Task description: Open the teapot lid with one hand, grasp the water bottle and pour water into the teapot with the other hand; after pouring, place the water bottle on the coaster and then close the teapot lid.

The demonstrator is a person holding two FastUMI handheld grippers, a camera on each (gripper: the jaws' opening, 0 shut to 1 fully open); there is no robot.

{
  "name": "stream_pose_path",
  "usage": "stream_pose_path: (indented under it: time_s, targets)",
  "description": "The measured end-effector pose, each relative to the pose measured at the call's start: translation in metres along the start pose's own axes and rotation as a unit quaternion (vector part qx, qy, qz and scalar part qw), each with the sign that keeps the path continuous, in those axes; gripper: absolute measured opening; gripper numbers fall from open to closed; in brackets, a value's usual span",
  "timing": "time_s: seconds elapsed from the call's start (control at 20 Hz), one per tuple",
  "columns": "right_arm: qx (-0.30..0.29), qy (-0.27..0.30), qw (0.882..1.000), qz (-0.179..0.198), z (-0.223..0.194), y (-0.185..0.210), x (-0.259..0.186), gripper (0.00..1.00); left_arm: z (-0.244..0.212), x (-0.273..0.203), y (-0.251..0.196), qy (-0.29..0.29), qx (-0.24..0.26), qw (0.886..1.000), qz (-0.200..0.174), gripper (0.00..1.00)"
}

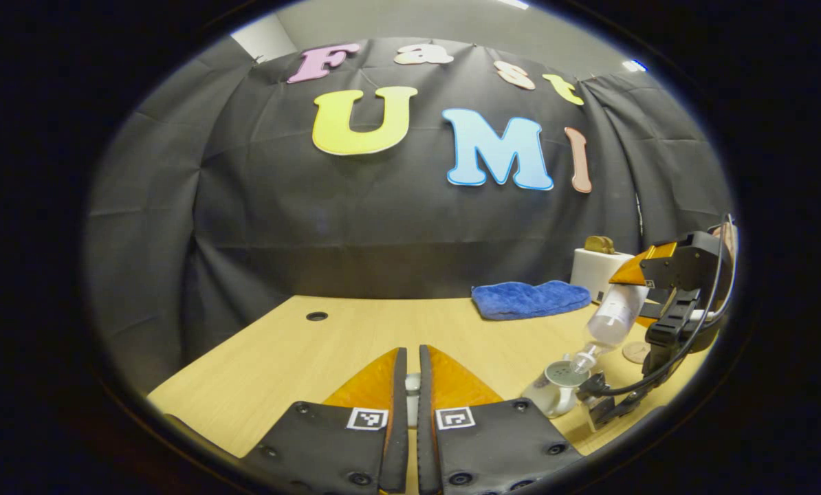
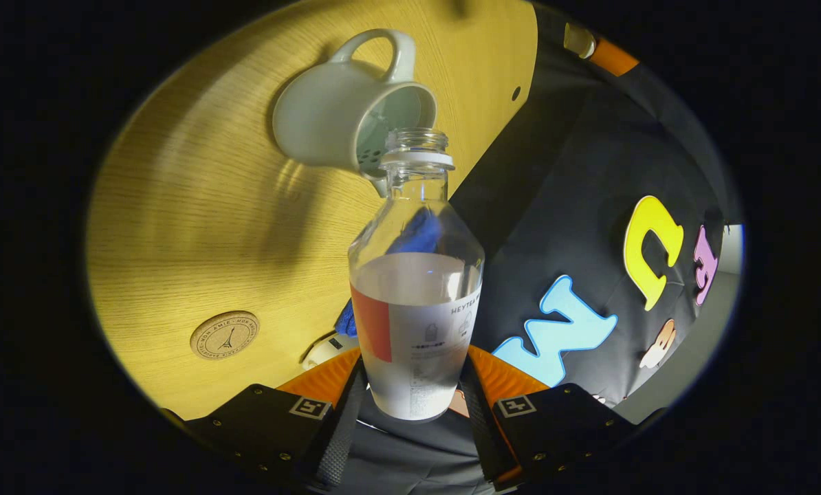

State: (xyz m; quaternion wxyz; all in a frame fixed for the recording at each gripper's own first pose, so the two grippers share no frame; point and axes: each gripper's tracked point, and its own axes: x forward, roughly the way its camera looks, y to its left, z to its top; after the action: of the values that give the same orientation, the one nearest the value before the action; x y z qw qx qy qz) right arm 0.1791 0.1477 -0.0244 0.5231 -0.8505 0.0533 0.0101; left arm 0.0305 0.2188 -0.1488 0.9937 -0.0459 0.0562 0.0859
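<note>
- Jaws first: the right gripper has its jaws clamped on the lower body of the water bottle, one finger on each side. The left gripper has its jaws nearly together with something small and pale pinched in the slit. My guess is that's the teapot lid, but it's too hidden to say for sure.
- Progress, as I read it: the teapot sits open on the bench, so the lid-off step looks done, and the bottle grab is done too. We're right in the pouring step. I can't make out an actual stream of water.
- Left to do: finish the pour, stand the bottle on the coaster, then put the lid back on.
- Bottle direction: in the left gripper view the bottle is tilted with its neck down, mouth just over the teapot opening. The long axis runs on a slant from the raised base down to the mouth. It's roughly half full.
- The coaster lies flat on the bench near the teapot, nothing on it yet.
</note>
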Motion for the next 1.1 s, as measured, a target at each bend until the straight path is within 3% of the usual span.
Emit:
stream_pose_path:
  time_s: [0.35, 0.65, 0.85, 1.1]
  targets:
    - [-0.001, -0.004, 1.000, 0.005, -0.003, 0.001, -0.002, 0.72, 0.000, -0.006, 0.003, 0.000, -0.002, 1.000, 0.010, 0.11]
    - [0.105, -0.027, 0.994, 0.030, 0.000, 0.012, 0.003, 0.73, 0.006, -0.010, 0.000, 0.006, 0.000, 1.000, 0.030, 0.12]
    - [0.209, -0.056, 0.974, 0.062, 0.013, 0.028, 0.003, 0.73, 0.010, -0.013, -0.003, 0.015, 0.004, 0.999, 0.048, 0.12]
    - [0.335, -0.075, 0.931, 0.122, 0.018, 0.055, 0.003, 0.74, 0.021, -0.009, -0.021, 0.016, 0.012, 0.998, 0.055, 0.10]
